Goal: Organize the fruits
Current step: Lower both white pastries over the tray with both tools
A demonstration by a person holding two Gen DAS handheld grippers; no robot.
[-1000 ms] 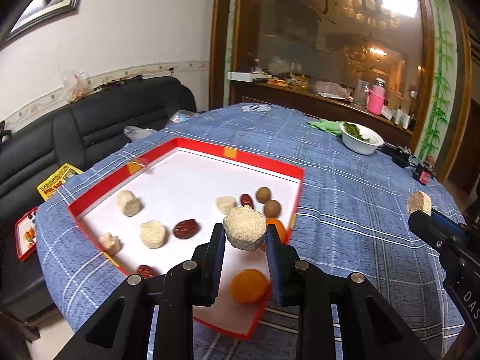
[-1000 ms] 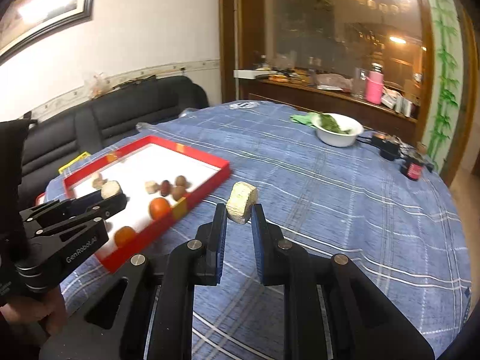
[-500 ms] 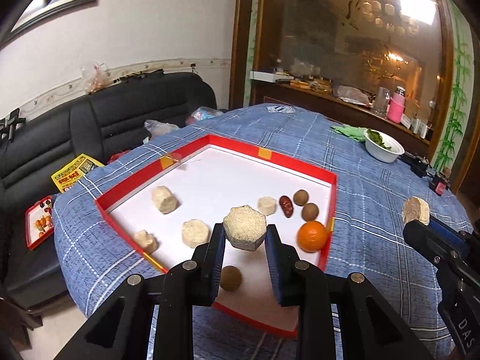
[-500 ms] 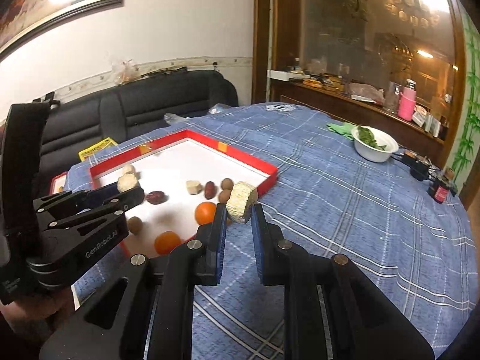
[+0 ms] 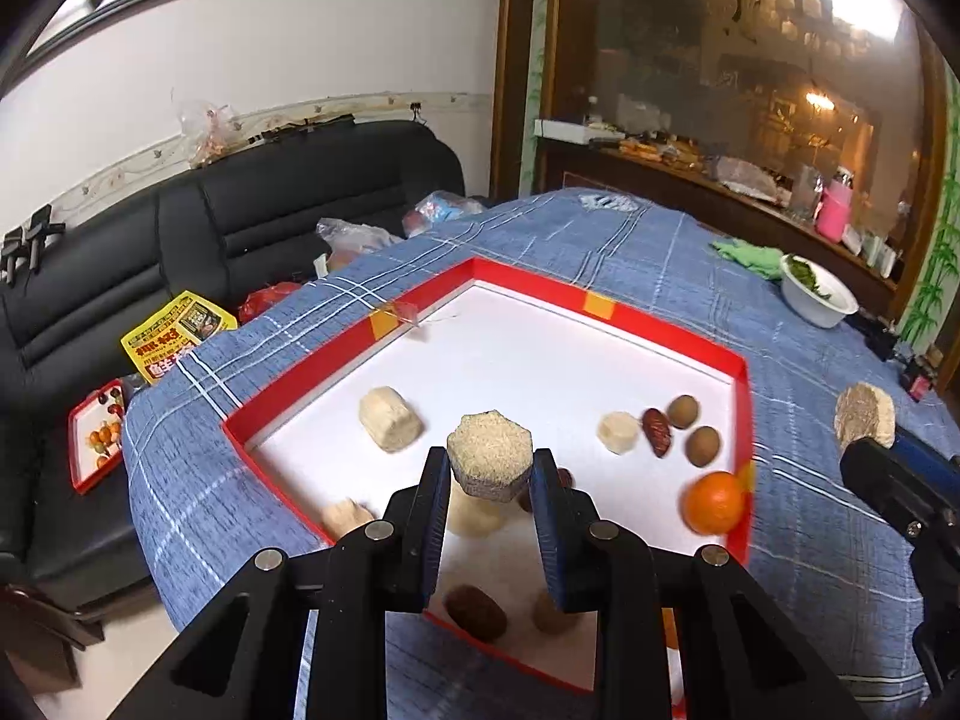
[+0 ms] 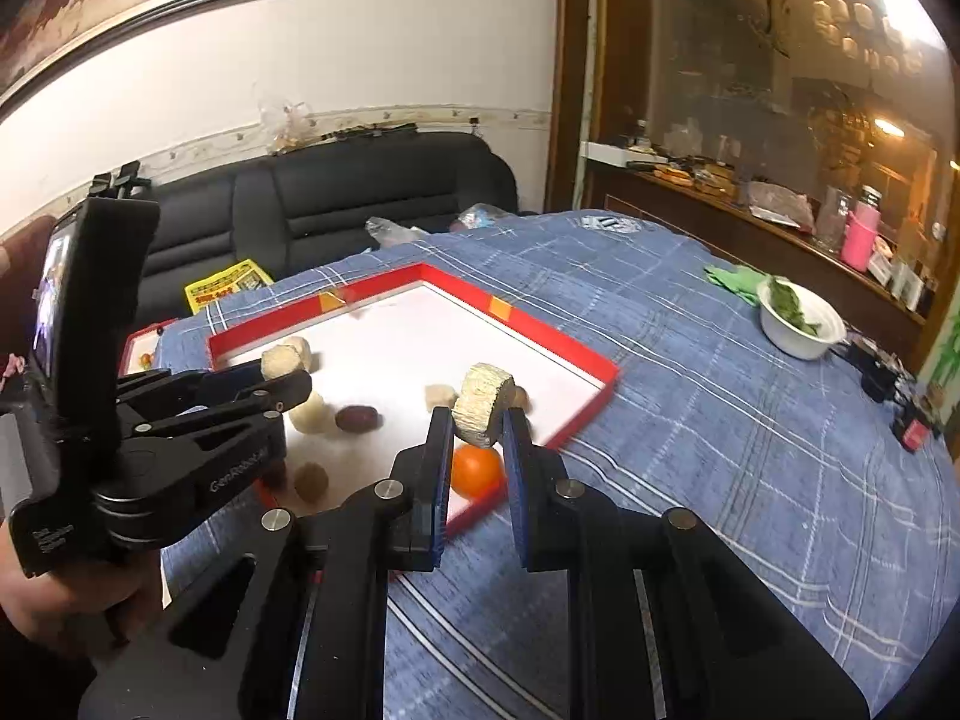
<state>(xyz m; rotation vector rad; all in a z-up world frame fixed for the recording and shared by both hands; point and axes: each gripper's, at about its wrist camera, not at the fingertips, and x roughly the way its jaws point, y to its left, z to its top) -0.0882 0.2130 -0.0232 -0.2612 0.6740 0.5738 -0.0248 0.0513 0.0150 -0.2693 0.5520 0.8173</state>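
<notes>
My left gripper (image 5: 490, 468) is shut on a beige hexagonal cake (image 5: 489, 455), held over the near part of the red-rimmed white tray (image 5: 606, 306). My right gripper (image 6: 477, 420) is shut on a second, rounder beige cake (image 6: 482, 403), tilted, above the tray's right rim (image 6: 576, 354). That cake (image 5: 864, 414) also shows at the right of the left wrist view. In the tray lie an orange (image 5: 714, 502), red dates (image 5: 656, 432), brown round fruits (image 5: 702, 447) and several beige cakes (image 5: 390, 418). The left gripper (image 6: 282, 381) appears at the left of the right wrist view.
A blue checked cloth (image 6: 750, 450) covers the round table. A white bowl of greens (image 6: 801, 324) stands at the far right beside a green rag (image 6: 735, 279). A black sofa (image 5: 210, 228) with packets lies beyond the table's left edge. A hand (image 6: 54, 606) grips the left tool.
Both grippers have moved left across the table with their cakes still held. The tray has shifted right in both views, and the right gripper now hangs over the tray's rim.
</notes>
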